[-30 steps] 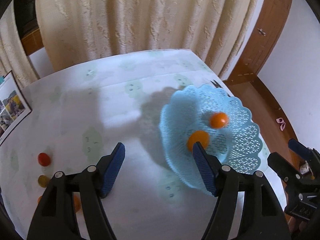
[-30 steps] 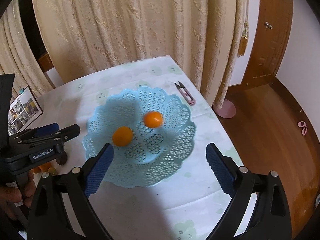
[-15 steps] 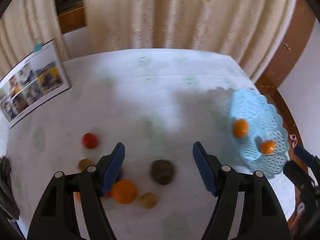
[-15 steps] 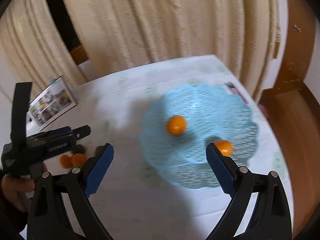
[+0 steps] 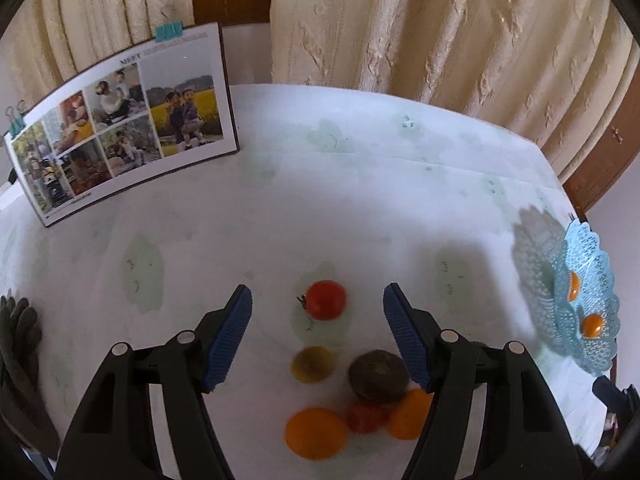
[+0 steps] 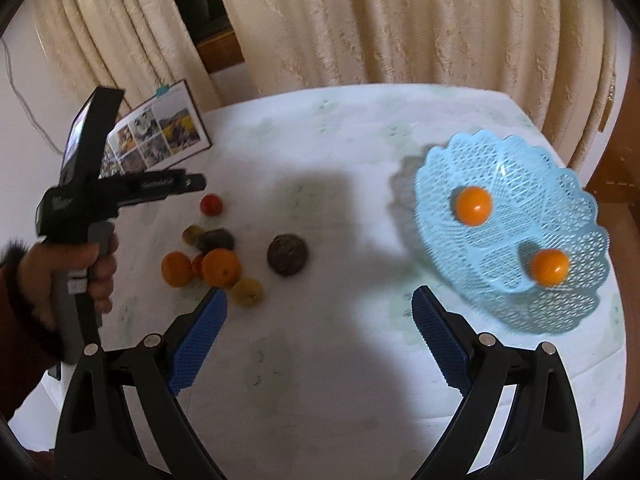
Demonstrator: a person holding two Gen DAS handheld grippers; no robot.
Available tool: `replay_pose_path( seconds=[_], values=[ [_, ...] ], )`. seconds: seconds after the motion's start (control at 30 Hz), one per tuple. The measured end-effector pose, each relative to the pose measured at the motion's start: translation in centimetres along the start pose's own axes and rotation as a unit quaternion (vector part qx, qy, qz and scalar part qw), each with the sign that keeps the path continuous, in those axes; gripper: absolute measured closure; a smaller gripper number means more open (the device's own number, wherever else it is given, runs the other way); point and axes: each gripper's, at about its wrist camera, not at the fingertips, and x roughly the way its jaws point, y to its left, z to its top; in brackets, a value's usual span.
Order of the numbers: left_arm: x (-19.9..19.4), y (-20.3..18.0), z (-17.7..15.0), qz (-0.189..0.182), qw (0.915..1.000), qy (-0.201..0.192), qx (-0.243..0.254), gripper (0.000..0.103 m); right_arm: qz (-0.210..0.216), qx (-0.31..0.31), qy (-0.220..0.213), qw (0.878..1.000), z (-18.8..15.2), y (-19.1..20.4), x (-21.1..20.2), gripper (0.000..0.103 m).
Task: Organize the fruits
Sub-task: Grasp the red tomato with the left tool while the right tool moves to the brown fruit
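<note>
Loose fruit lies on the white tablecloth: a red tomato (image 5: 325, 300), a small yellow-green fruit (image 5: 313, 363), a dark brown fruit (image 5: 378, 376) and two oranges (image 5: 316, 433). My left gripper (image 5: 317, 294) hangs over this cluster. Its jaws are closing, with the tomato in line between them, apart from both pads. The light blue lattice basket (image 6: 508, 168) holds two oranges (image 6: 474, 205). My right gripper (image 6: 319, 296) is open over bare cloth, between the basket and the fruit pile, with nothing in it. A second dark fruit (image 6: 287, 255) sits apart from the pile.
A photo board (image 5: 120, 120) leans at the back left of the table. Cream curtains hang behind it. A dark glove (image 5: 16, 340) lies at the left edge. The basket (image 5: 592, 320) stands near the table's right edge, with a wooden door beyond. A hand (image 6: 80, 272) holds the left gripper.
Both views have swung left, away from the basket. The left gripper now hangs over the loose fruit, and the basket has slid to the right side of both views.
</note>
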Motion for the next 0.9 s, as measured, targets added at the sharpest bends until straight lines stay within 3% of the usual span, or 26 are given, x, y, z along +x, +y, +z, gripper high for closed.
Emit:
replay_pose_path(
  seconds=[0.23, 0.47, 0.9],
  values=[
    [2.8, -0.1, 0.2, -0.02, 0.9991, 0.025, 0.027, 0.045, -0.009, 0.004, 0.014, 1.0, -0.4, 1.0, 1.5, 0.008],
    [4.6, 0.5, 0.2, -0.039, 0.9977, 0.043, 0.036, 0.072, -0.013, 0.013, 0.019, 1.0, -0.2, 1.6, 2.9, 0.008],
    [1.7, 2.8, 0.6, -0.054, 0.9982, 0.018, 0.02, 0.075, -0.038, 0.026, -0.008, 0.999, 2.1, 1.6, 5.0, 0.008]
  ],
)
